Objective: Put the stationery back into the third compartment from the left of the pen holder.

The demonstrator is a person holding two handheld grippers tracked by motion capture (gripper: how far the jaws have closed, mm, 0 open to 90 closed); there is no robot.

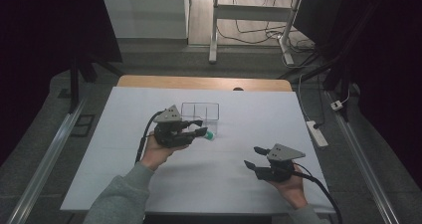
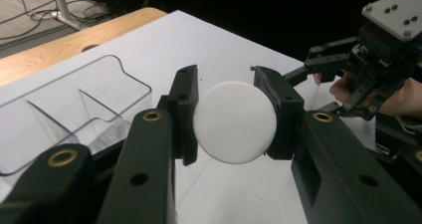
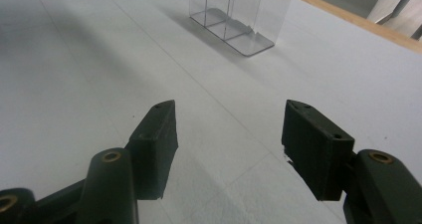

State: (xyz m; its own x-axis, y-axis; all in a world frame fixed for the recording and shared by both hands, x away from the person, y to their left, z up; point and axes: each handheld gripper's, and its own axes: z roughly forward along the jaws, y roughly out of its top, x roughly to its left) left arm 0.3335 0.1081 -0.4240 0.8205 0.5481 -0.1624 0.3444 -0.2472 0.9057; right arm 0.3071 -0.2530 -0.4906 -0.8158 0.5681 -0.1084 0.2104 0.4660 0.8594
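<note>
Fingers: left gripper (image 2: 234,122) pinches the round white disc-faced object (image 2: 235,123) at centre frame; right gripper (image 3: 229,144) spread, empty.
Handling: probably light, rigid, smooth; grip its rim.
Nearby: clear plastic divided tray (image 2: 64,109), left.

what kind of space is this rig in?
Probably a lab or data-collection workspace, not a home: a table under a white sheet, a power strip with loose cables on the floor, bare desk frames behind, and dark surroundings. A clear divided container sits on the sheet.
</note>
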